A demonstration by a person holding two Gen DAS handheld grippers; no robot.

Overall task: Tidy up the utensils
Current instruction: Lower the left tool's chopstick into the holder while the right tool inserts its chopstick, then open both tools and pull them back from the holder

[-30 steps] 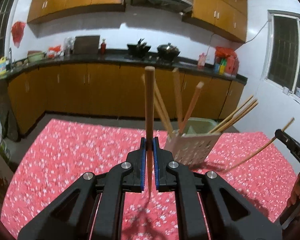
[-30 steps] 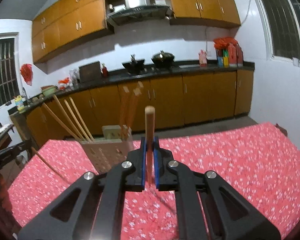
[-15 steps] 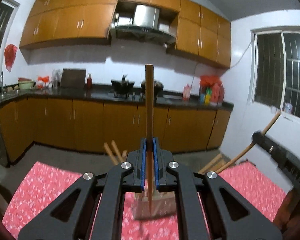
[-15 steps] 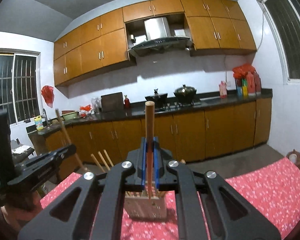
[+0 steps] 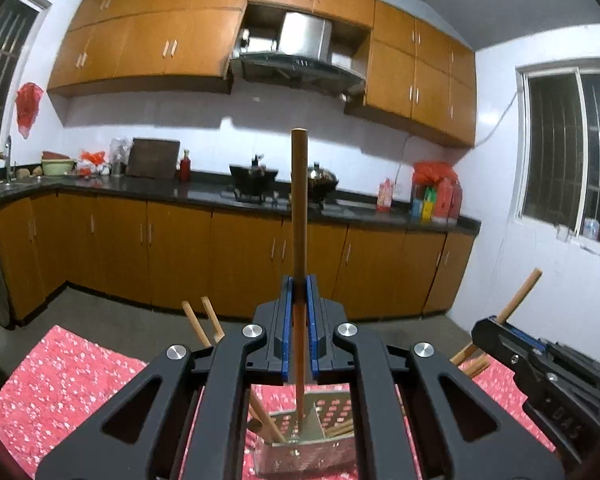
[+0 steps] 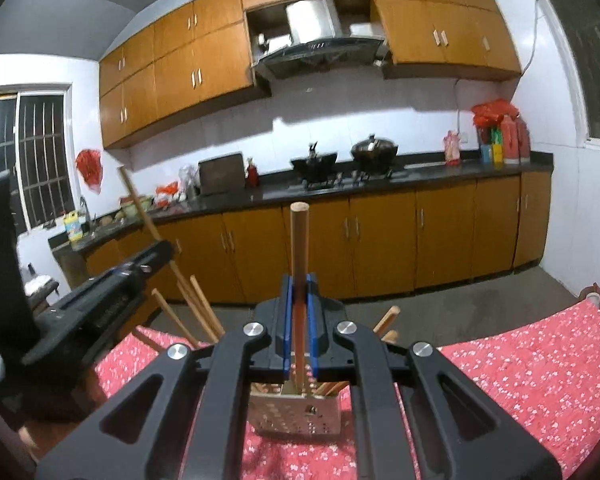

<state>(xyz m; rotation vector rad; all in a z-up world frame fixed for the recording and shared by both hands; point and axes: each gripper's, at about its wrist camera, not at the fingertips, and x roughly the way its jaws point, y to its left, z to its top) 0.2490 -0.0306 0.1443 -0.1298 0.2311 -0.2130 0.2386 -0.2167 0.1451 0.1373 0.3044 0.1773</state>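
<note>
Left wrist view: each of two grippers' jaws pinches one chopstick (image 5: 299, 216) upright above one perforated holder (image 5: 304, 446).

Hidden and cut-off parts, both wrist views

My left gripper (image 5: 299, 328) covers most of the perforated holder (image 5: 332, 412); its base runs off the bottom edge. I can't tell whether the chopstick (image 5: 299, 216) tip touches the holder floor. From my right gripper (image 6: 299, 328), its chopstick (image 6: 299, 264) lower end is hidden, and the stove pots (image 6: 374, 148) are blurred
</note>
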